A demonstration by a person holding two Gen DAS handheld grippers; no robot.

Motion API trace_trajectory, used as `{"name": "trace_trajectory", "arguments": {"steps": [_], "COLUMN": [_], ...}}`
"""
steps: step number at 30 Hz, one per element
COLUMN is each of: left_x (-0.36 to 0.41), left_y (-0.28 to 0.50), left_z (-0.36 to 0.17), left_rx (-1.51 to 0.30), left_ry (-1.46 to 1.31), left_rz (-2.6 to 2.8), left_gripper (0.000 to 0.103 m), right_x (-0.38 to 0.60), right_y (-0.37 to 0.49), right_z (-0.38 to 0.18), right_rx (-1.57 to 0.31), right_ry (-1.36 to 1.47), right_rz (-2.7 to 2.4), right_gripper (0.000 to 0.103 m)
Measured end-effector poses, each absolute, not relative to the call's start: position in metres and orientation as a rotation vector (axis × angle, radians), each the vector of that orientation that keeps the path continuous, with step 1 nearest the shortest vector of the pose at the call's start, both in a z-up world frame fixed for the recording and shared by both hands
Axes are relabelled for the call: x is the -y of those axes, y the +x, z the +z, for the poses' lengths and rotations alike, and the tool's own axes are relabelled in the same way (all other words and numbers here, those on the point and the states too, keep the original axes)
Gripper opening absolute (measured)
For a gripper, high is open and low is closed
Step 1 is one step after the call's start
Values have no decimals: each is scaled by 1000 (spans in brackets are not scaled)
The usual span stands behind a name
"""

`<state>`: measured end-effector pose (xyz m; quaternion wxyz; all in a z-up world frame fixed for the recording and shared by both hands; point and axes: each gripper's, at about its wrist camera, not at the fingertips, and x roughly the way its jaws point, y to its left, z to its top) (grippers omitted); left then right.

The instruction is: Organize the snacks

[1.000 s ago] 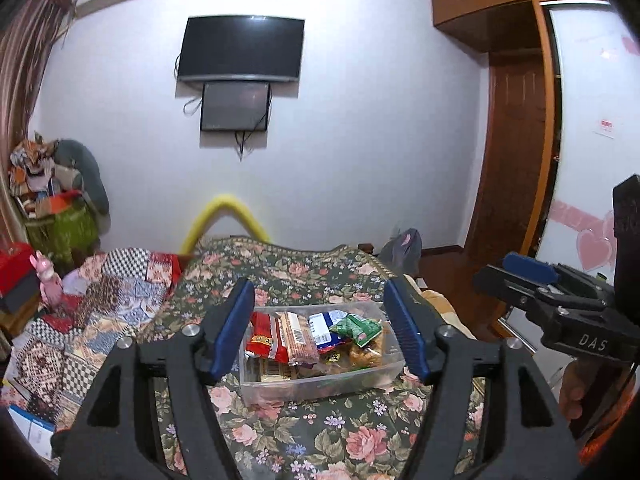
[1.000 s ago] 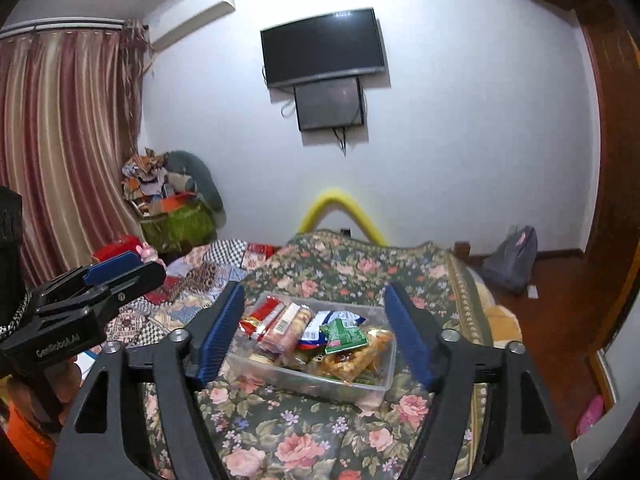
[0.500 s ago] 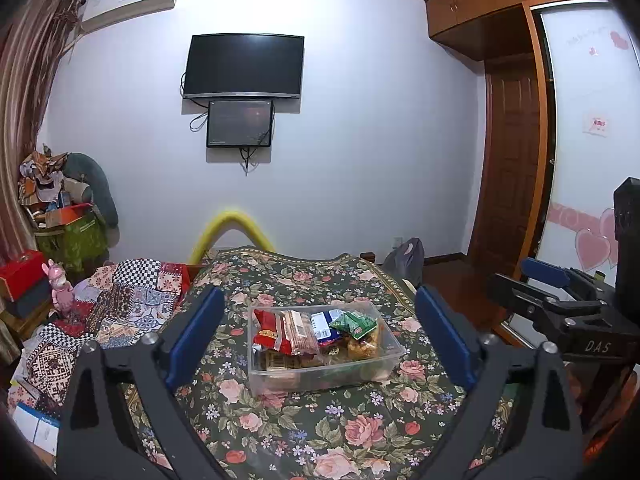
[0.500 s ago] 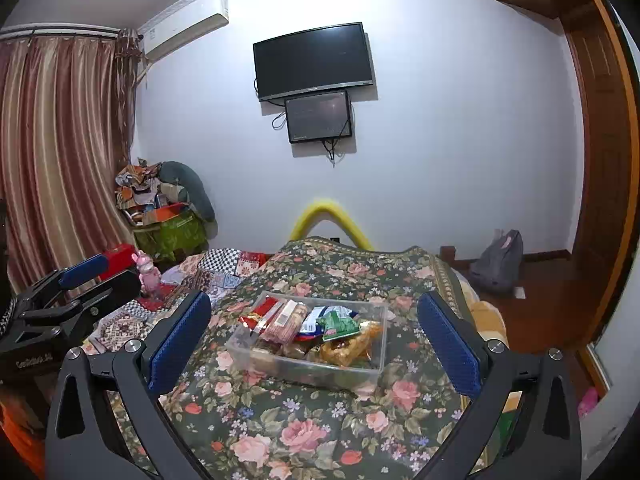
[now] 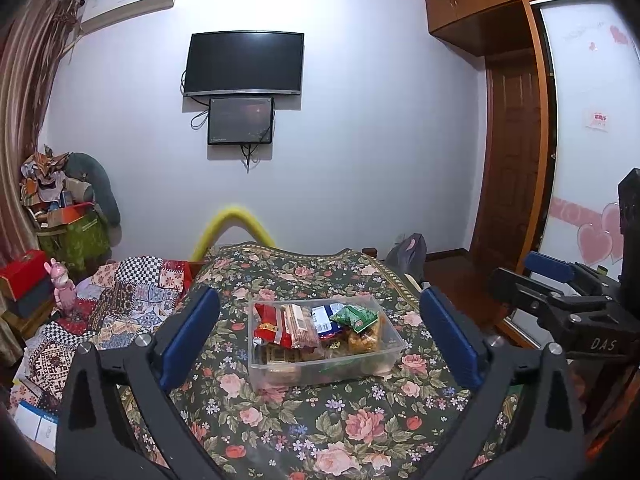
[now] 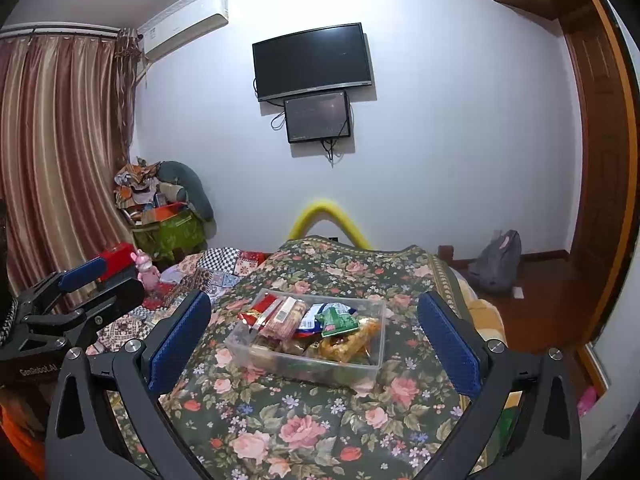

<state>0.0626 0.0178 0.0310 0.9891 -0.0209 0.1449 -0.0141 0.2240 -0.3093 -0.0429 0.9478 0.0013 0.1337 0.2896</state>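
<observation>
Floral bedspread [image 5: 320, 420] stretches out beneath me. My left gripper [image 5: 320, 340] and right gripper [image 6: 316, 340] both hover with jaws spread wide, holding nothing. Beyond them, between the blue pads, a clear plastic bin [image 5: 384, 354] full of snack packets [image 5: 296, 324] rests on the bed. Farther off, a television [image 5: 244, 65] hangs on the wall.

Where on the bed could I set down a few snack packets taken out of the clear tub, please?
The floral bedspread is bare in front of the clear tub, between the tub and the right gripper, and behind it toward the yellow tube. The patchwork quilt on the left is rumpled. The tub itself is crowded with packets.
</observation>
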Motion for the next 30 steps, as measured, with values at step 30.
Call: {"name": "trace_trajectory", "arguments": {"steps": [30], "left_x": [-15], "left_y": [70], "left_z": [25], "left_rx": [-323], "left_ry": [-42], "left_rz": [-51], "left_gripper": [103], "right_x": [309], "right_y": [224], "right_z": [-41], "right_rx": [-270], "right_ry": [-11], "right_rz": [580], "right_gripper": [103]}}
